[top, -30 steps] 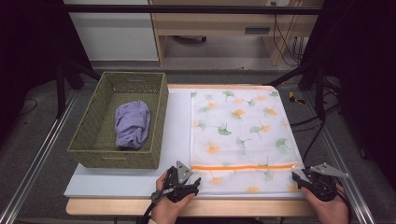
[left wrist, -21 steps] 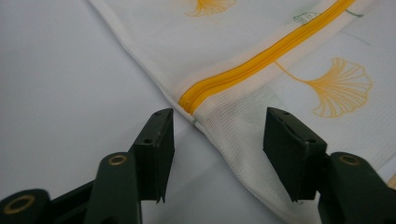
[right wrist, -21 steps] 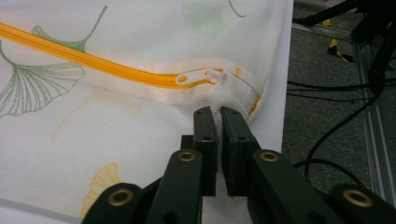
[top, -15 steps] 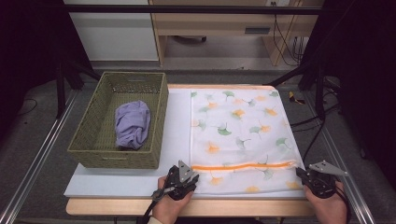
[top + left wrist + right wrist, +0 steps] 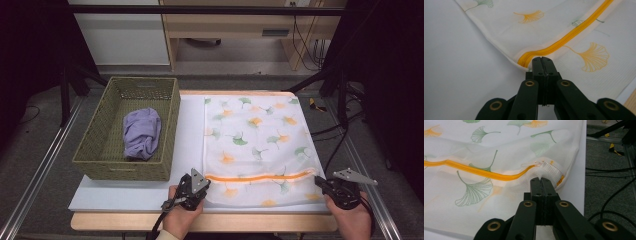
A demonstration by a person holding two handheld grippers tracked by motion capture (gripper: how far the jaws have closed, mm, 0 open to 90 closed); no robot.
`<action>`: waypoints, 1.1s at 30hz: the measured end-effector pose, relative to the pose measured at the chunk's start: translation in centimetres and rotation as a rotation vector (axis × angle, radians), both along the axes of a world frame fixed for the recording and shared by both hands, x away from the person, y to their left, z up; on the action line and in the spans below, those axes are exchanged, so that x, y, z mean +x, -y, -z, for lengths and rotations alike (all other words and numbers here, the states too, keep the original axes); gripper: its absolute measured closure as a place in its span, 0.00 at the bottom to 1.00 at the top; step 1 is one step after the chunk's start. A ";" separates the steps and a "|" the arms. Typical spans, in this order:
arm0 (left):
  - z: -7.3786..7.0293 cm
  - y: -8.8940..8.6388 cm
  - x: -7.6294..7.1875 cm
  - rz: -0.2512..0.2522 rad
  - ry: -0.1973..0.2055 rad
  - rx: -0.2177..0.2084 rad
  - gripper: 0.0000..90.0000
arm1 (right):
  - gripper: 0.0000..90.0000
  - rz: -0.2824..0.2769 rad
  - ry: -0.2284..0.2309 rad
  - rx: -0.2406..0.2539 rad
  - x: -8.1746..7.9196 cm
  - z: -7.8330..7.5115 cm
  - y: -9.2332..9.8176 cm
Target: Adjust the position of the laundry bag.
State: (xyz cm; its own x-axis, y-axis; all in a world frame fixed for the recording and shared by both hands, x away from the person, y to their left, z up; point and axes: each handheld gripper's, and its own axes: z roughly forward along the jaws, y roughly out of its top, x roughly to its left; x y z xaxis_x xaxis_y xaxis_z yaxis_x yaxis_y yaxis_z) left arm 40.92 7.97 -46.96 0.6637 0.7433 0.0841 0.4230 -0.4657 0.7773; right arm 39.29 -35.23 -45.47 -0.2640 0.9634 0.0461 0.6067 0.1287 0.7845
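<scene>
A white mesh laundry bag printed with green and orange leaves lies flat on the table, an orange zipper running across its near end. My left gripper has just been closing and now pinches the bag's left edge beside the zipper's end, jaws pressed together. My right gripper is shut on the bag's right edge, at the white tab by the zipper, where the mesh puckers upward. Its tips meet on the fabric.
A green woven basket stands on the table's left side with a crumpled lilac cloth inside. Bare white tabletop separates basket and bag. Cables and dark floor lie past the table's right edge.
Both grippers' jaws have come together on the ends of the bag's zipper line. The hands have hardly shifted, and the bag and basket lie where they were.
</scene>
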 end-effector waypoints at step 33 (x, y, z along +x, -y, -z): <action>-2.6 -5.1 -1.6 -0.087 0.015 -0.011 1.00 | 1.00 -0.120 -0.041 0.031 0.6 -1.0 -4.6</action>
State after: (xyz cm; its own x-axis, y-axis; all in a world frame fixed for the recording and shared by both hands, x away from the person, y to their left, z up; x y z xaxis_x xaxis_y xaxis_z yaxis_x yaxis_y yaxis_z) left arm 39.32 13.12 -44.35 0.5950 0.7992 0.0853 0.4495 -0.4189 0.7890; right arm 39.91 -30.59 -44.50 -0.3748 0.9229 0.0881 0.6196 0.1787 0.7643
